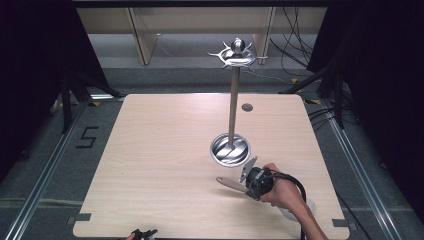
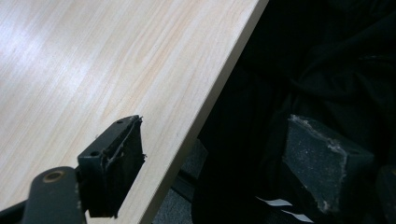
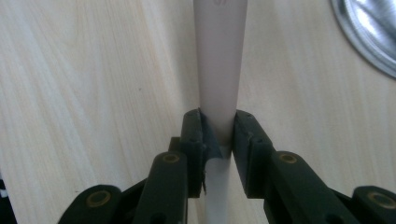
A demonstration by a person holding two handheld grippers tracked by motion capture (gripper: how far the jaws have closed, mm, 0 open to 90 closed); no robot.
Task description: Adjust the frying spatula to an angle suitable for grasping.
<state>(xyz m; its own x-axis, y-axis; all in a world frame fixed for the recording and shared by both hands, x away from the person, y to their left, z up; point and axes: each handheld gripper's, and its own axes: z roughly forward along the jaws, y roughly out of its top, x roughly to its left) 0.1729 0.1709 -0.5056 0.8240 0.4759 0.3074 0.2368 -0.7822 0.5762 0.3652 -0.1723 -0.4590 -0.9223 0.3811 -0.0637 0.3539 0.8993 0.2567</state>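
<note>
Currently right gripper (image 3: 218, 133) clamped narrow on pale utensil handle (image 3: 219, 60), lying on table (image 1: 150, 165) just beside rack base (image 1: 230, 149); left gripper (image 2: 219, 163) wide, empty at near edge; risk: smooth tapered handle slipping or swivelling during lift, striking rack pole (image 1: 233, 102)

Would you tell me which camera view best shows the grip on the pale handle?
The right gripper view: the right gripper clamps the pale handle squarely between both pads. The high view shows the handle small, jutting from the gripper beside the stand's round base.
</note>
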